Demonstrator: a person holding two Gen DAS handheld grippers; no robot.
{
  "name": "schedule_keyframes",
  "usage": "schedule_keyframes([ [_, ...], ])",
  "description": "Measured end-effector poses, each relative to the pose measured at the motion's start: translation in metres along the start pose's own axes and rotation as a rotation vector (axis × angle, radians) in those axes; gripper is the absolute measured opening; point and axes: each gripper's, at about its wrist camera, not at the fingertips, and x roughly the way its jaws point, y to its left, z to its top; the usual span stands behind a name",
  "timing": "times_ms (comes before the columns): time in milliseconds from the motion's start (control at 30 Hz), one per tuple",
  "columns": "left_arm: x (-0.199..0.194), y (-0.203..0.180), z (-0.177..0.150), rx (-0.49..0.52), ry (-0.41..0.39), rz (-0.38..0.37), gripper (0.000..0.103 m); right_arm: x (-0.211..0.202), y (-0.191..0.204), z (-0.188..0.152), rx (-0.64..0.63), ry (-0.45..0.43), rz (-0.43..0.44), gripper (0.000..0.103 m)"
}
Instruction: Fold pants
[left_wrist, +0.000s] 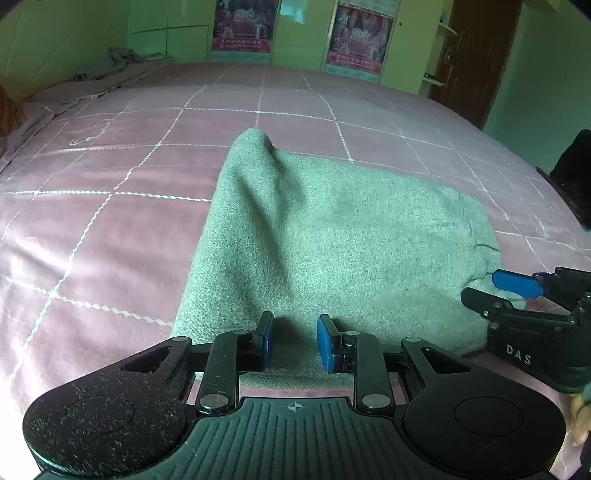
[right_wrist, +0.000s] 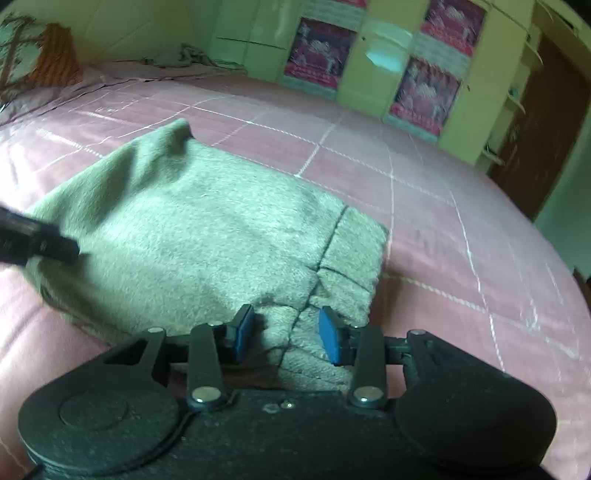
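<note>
Pink quilted bed (left_wrist: 110, 177), grey fleecy pants (left_wrist: 332, 236) folded, far corner peaked

This is a bedroom in a home. A wide bed (left_wrist: 295, 110) fills most of the view, covered in a pink quilted spread stitched in white squares. Behind it stand pale green wardrobe doors (left_wrist: 303, 40) hung with posters (left_wrist: 243, 26), and a brown wooden door (left_wrist: 476, 59) beside them.
</note>
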Motion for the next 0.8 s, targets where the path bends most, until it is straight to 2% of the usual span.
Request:
schedule_keyframes([
  [100,-0.009,0.002,0.003,-0.066,0.023,-0.017,0.026,0.007,-0.005,0.002,0.048,0.017,-0.005,0.043],
  [200,-0.009,0.005,0.0,-0.078,0.026,-0.007,0.026,0.0,-0.005,0.014,0.095,0.033,-0.016,0.044],
  [267,-0.006,0.006,-0.001,-0.096,0.037,-0.01,0.026,-0.013,0.0,0.017,0.12,-0.009,-0.014,0.039],
  [400,-0.006,-0.002,0.002,-0.076,0.048,0.002,0.026,-0.026,0.001,0.028,0.186,-0.07,0.04,0.039],
  [500,-0.003,0.001,0.001,-0.073,0.056,-0.012,0.026,-0.018,0.007,0.024,0.147,-0.026,0.081,0.039],
  [567,-0.003,0.002,-0.001,-0.069,0.057,-0.026,0.026,-0.004,0.007,0.01,0.116,0.029,0.035,0.039],
  [633,-0.002,0.002,-0.001,-0.064,0.055,-0.023,0.026,-0.002,-0.002,0.0,0.128,0.018,0.019,0.039],
  [800,-0.006,0.002,0.01,-0.072,0.046,-0.028,0.026,-0.009,-0.008,0.007,0.151,0.023,0.045,0.04],
])
